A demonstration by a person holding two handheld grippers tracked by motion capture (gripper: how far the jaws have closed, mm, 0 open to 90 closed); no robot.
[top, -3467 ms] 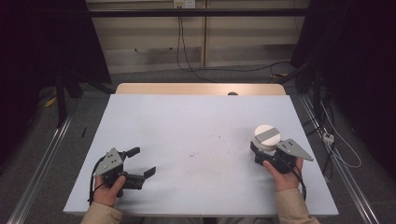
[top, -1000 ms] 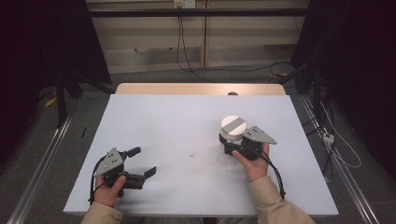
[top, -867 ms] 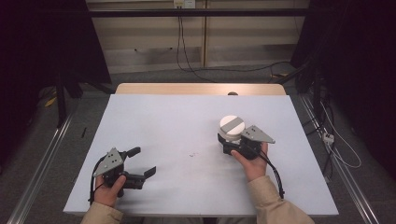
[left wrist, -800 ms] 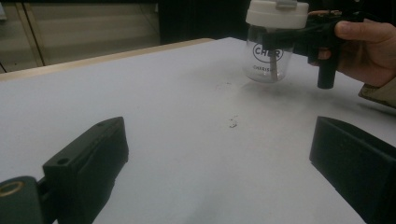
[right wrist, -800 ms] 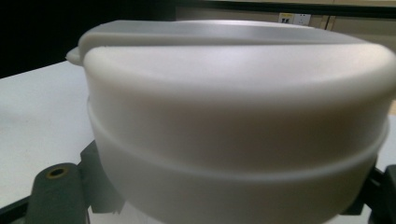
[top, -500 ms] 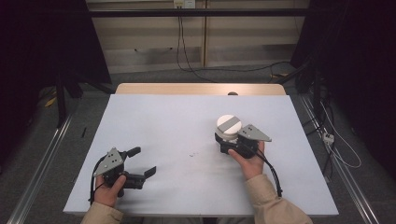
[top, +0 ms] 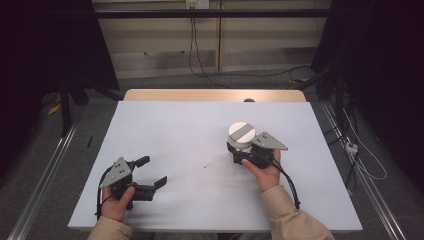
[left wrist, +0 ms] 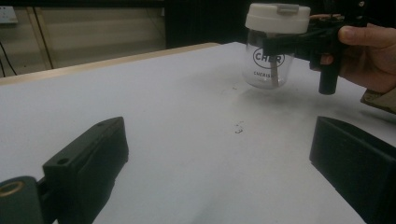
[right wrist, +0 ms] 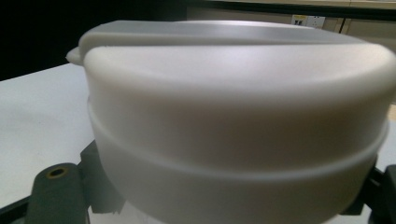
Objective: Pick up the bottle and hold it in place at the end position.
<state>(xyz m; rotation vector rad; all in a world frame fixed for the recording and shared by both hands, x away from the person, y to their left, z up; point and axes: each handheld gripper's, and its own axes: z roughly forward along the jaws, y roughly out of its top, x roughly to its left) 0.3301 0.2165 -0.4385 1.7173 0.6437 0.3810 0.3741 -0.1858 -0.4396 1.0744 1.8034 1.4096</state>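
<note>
From up high I see my right gripper point(top: 243, 152) holding a clear jar point(top: 241, 141) with a white lid point(top: 242, 132) near the middle of the white table point(top: 175, 130). My left gripper point(top: 150, 174) sits low at the left, jaws wide apart.

In the left gripper view, the jar point(left wrist: 272, 60) hangs just above the table.

In the right gripper view, the lid point(right wrist: 238, 116) is right up close between my jaws.

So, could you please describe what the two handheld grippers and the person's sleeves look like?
Both the left gripper and right gripper are black, each with two blocky jaws, a grey three-cornered plate on top and a trailing black cable. The sleeves are beige.
</note>
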